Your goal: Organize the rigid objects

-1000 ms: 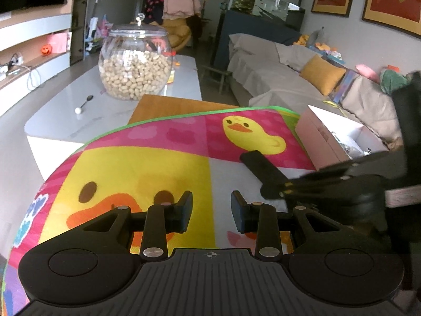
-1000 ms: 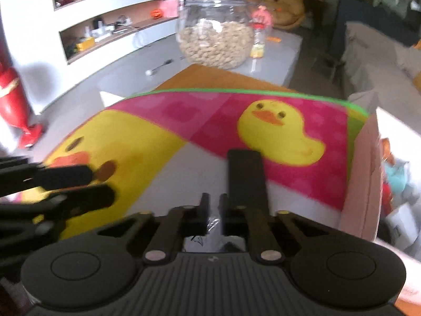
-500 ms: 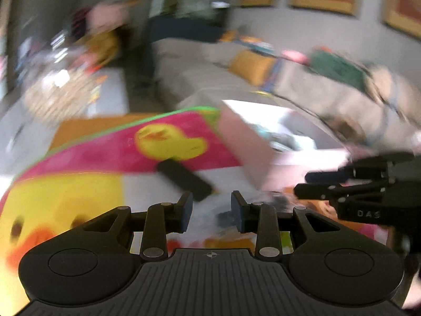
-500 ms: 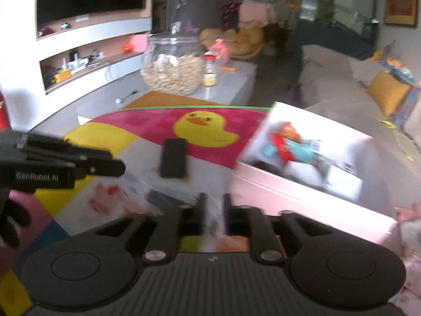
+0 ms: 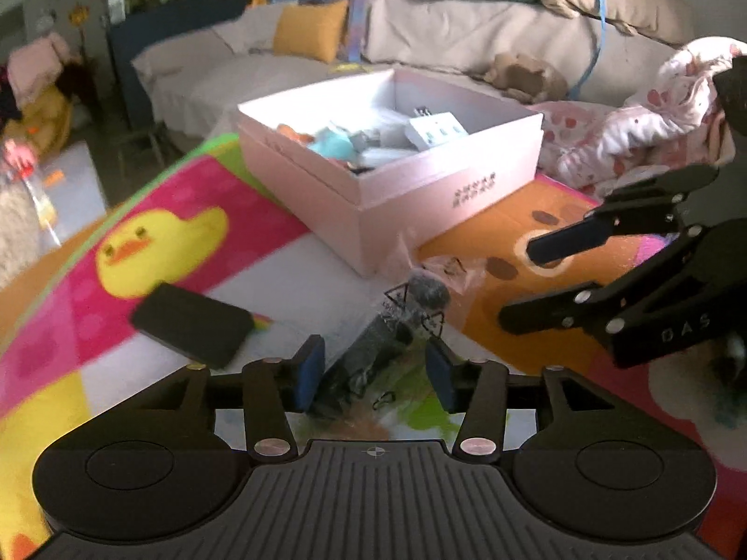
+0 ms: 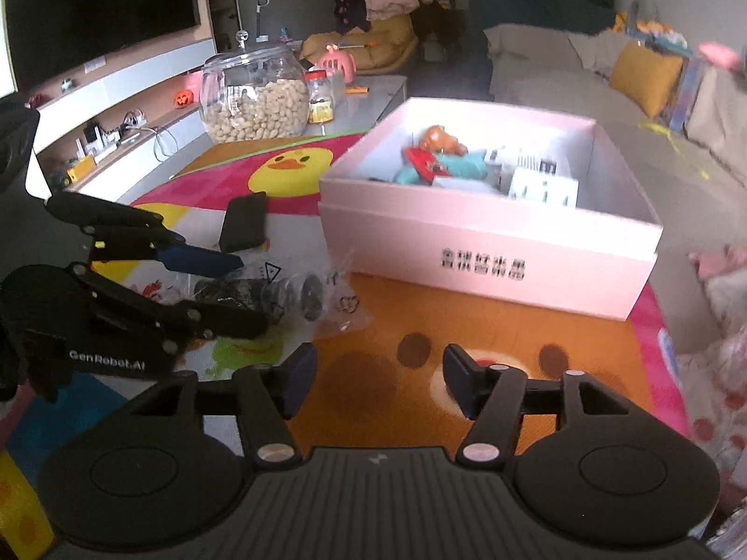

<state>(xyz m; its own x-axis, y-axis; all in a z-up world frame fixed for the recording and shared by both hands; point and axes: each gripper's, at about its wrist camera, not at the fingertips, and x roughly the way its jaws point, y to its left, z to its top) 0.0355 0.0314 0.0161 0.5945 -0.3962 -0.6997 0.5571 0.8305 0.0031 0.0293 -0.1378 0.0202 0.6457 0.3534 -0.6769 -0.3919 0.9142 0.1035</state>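
Left wrist view looks low and close over the mat (image 5: pixel 177 196) toward the box (image 5: pixel 448 191) and sofa (image 5: pixel 420 32). Right wrist view faces box (image 6: pixel 490 252) and TV wall; both share box, mat.

Duck play mat (image 6: pixel 294 170) covers floor. Glass jar of peanuts (image 6: pixel 254 95) on grey table (image 6: pixel 369 98), small yellow-label jar (image 6: pixel 321 97) just beside. Orange cushion (image 5: pixel 310 30) on beige sofa (image 5: pixel 420 32). TV (image 6: pixel 98 4) on wall.

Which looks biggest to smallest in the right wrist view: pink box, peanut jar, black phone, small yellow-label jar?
1. pink box
2. peanut jar
3. black phone
4. small yellow-label jar

The two jars sit farther from the camera, so they likely look undersized; jar versus phone is unsure.
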